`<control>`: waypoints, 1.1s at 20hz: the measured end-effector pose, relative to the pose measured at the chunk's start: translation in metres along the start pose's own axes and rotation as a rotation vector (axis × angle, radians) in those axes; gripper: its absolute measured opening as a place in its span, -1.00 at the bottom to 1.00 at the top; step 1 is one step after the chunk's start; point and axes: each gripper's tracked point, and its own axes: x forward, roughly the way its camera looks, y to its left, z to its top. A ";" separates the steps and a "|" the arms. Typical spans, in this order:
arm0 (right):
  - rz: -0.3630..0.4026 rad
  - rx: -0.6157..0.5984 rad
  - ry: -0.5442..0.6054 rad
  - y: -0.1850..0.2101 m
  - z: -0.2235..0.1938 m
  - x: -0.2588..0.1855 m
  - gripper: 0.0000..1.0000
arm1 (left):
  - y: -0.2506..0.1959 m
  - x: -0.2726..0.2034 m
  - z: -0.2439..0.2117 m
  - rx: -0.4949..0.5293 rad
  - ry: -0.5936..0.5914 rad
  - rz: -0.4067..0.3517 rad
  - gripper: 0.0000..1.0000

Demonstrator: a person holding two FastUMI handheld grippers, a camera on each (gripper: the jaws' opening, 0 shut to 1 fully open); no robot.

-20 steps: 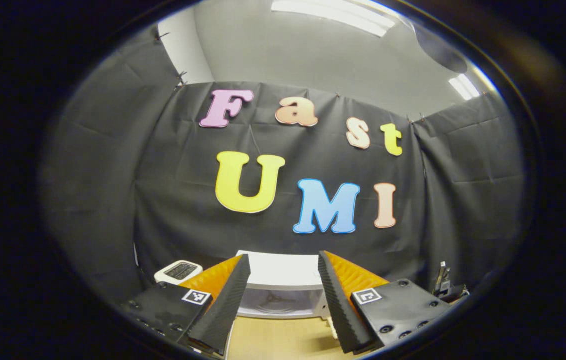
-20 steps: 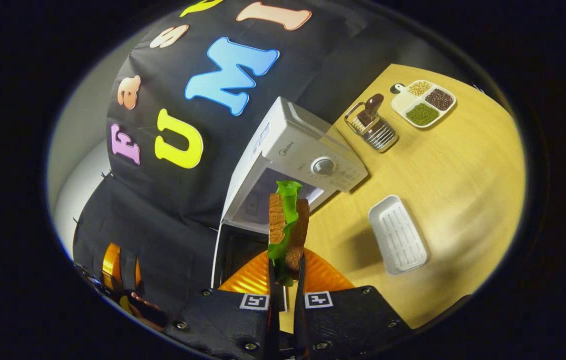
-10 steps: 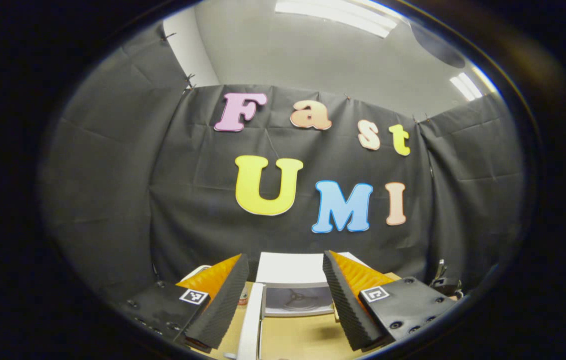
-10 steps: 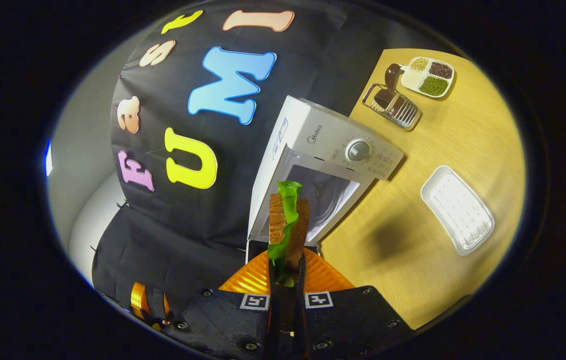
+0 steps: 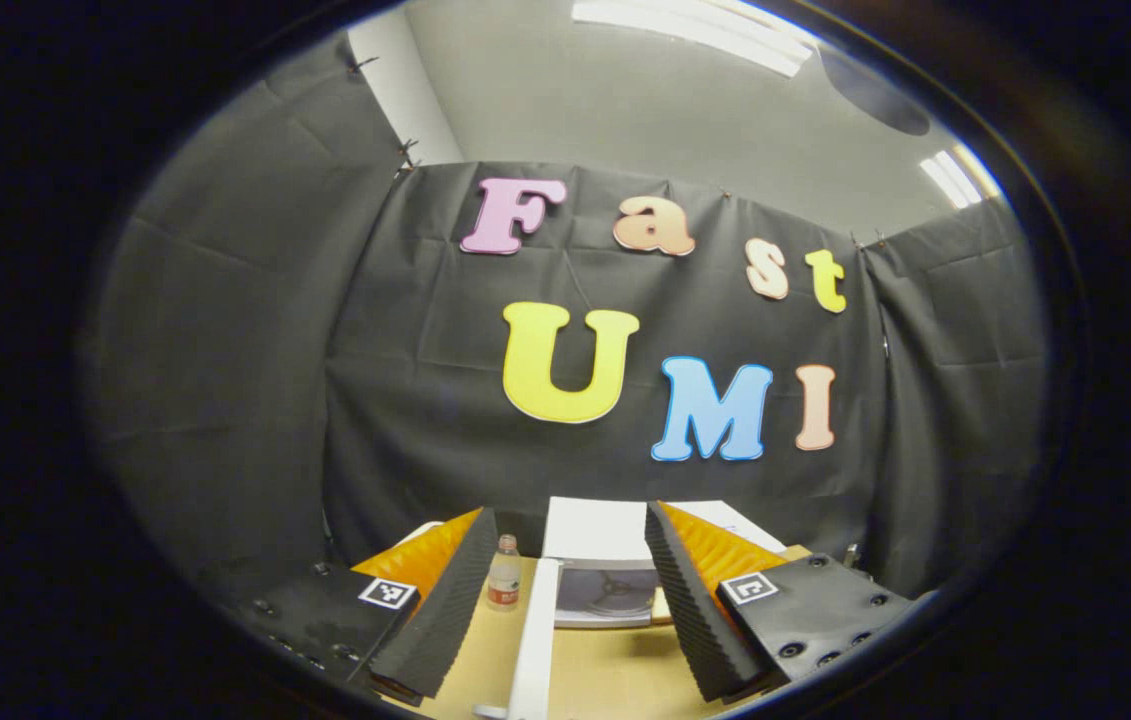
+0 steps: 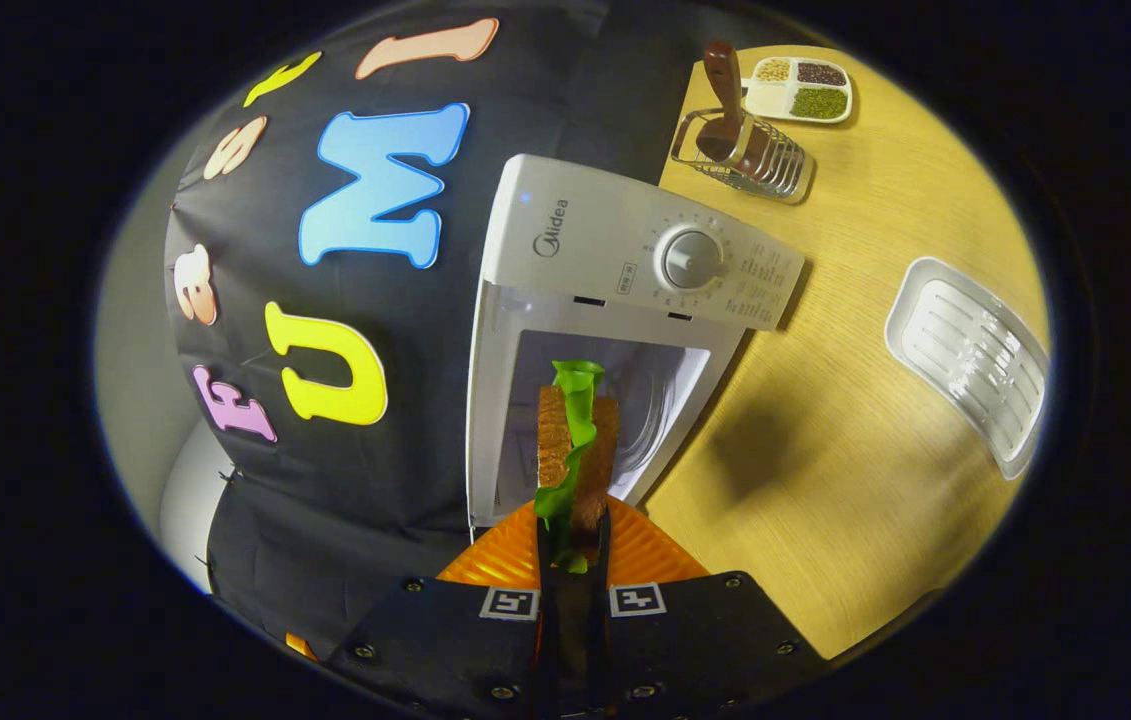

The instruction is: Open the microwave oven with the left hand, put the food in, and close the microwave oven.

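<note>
Right hand-held gripper (image 6: 573, 545) clenched on sandwich (image 6: 575, 450), held just before open microwave (image 6: 615, 300) cavity at 12 o'clock. Left hand-held gripper (image 5: 565, 600) released, empty, door (image 5: 535, 650) edge between its fingers. Step: loading food. Next, judged: advance straight into cavity, release.

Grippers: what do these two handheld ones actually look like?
The left gripper has black ridged finger pads, orange ribbed backing and black bolted plates with square black-and-white markers. The right gripper is built alike: orange ribbing, black plates, two markers.
</note>
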 end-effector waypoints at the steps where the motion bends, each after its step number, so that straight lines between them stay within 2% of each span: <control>1: 0.001 0.020 -0.013 0.000 0.001 0.008 -0.77 | 0.002 0.000 0.000 -0.005 0.000 0.005 0.93; 5: -0.045 0.061 -0.046 -0.009 -0.004 0.047 -0.77 | 0.012 0.002 -0.001 0.011 0.009 0.020 0.90; 11: -0.089 0.131 -0.201 -0.021 0.009 0.102 -0.77 | 0.040 0.002 -0.004 -0.001 0.033 0.047 0.94; 14: -0.159 0.116 -0.263 -0.036 0.015 0.128 -0.77 | 0.060 0.002 -0.009 0.007 0.044 0.068 0.89; 22: -0.181 0.176 -0.356 -0.040 0.019 0.192 -0.71 | 0.104 0.000 -0.022 -0.032 0.071 0.127 0.94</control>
